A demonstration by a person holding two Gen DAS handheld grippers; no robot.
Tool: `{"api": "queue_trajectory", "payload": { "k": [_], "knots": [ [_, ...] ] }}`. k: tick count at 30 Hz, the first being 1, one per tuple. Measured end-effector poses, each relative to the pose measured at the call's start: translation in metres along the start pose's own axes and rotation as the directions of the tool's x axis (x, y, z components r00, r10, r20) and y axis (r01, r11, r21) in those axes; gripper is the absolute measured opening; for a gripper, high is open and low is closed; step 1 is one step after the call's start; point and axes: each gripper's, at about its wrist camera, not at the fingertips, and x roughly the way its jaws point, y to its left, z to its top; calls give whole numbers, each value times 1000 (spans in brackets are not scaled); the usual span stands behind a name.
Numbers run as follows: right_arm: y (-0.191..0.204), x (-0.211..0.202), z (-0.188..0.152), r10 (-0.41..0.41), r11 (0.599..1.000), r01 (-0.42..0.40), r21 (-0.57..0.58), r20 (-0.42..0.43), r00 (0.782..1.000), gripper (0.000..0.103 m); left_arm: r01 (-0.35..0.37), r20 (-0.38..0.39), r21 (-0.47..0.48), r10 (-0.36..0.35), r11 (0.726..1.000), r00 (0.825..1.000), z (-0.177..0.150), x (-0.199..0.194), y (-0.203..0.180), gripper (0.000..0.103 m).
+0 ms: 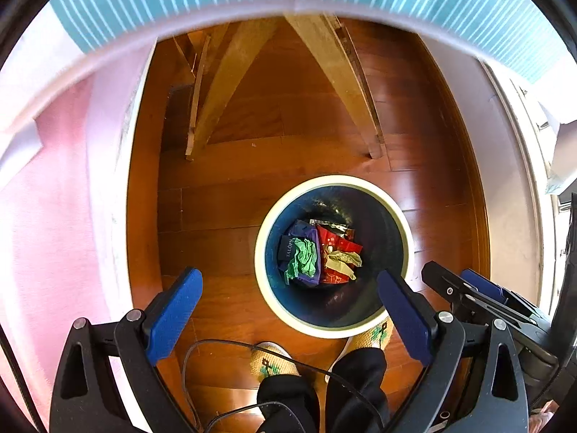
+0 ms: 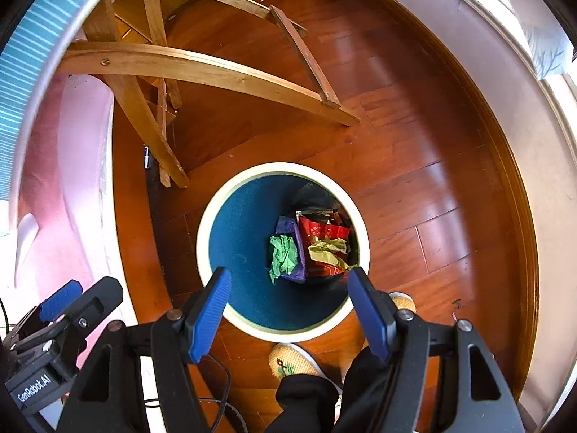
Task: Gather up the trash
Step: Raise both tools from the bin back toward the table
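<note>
Both claws, left (image 1: 288, 310) and right (image 2: 286, 310), hung wide and empty above light, crumpled wrappers (image 2: 324, 249) in the bin (image 2: 216, 213), pinchable at any fold.

The reddish-brown plank floor (image 2: 414, 180) is wood with a glossy, reflecting finish. The pale table legs (image 1: 335, 83) are bare matt wood. The round bin (image 2: 249, 324) has a smooth cream rim and a dull blue inside. In it lie crumpled green paper (image 1: 301, 258), a shiny red foil wrapper (image 1: 335, 243) and creased yellowish paper (image 1: 342, 261). The ribbed blue gripper pads (image 2: 211, 319) look matt, on black plastic-looking arms.
</note>
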Motion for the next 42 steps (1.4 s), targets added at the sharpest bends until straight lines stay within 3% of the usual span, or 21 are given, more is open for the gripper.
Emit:
{"api": "queue_trajectory", "payload": {
  "k": [15, 24, 29, 35, 42],
  "knots": [
    [10, -99, -24, 22, 1000, -22, 2, 2, 1000, 67, -3, 41, -36, 4, 999, 999, -2, -107, 25, 97],
    [51, -199, -16, 18, 998, -13, -58, 81, 997, 67, 59, 107, 7, -59, 998, 993, -6, -215, 27, 97],
    [77, -262, -13, 40, 993, -20, -113, 177, 983, 68, 113, 180, 48, -120, 992, 976, 2, -280, 22, 97],
    [99, -323, -5, 60, 989, -16, -148, 301, 952, 68, 153, 272, 79, -169, 985, 947, 15, -344, 29, 97],
    [115, -353, 5, 64, 988, -6, -151, 379, 923, 68, 187, 364, 57, -195, 981, 911, 25, -391, 55, 98]
  ]
}}
